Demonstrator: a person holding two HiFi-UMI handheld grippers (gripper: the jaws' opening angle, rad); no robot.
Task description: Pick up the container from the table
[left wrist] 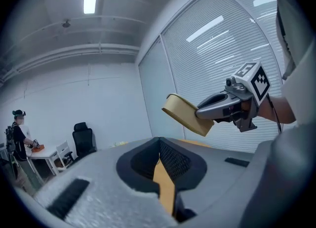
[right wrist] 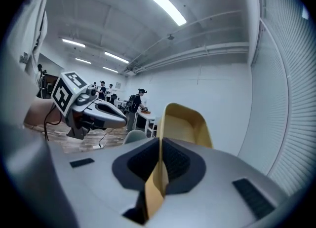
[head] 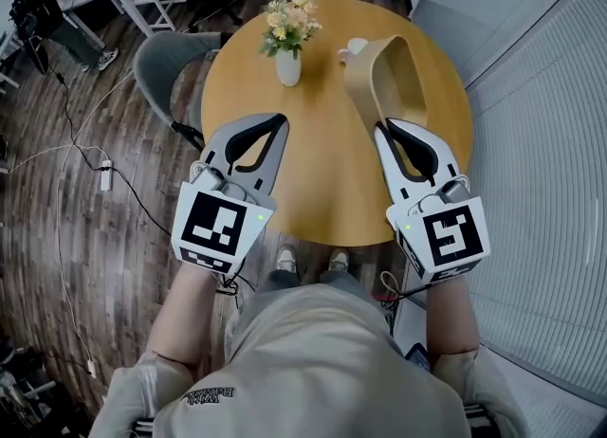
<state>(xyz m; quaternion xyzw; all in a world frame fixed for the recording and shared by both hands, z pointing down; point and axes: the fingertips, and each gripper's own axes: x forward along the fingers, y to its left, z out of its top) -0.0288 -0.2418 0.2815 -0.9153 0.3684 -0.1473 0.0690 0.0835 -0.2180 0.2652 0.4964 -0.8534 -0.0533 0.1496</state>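
While aloft, smooth tan oblong container [head: 391,85].

Not much can be read here tbh. A small dark print [head: 211,393] is seen on the grey shirt [head: 313,370], but it's upside down and too blurred to be made out. Only black-and-white square patterns, no letters, are carried by the marker cubes [head: 220,223]

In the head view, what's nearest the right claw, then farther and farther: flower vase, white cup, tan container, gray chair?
1. Tan container: clamped in the right claw.
2. White cup: on the table, just behind the container.
3. Flower vase: farther left on the table.
4. Gray chair: beyond the table's left edge.
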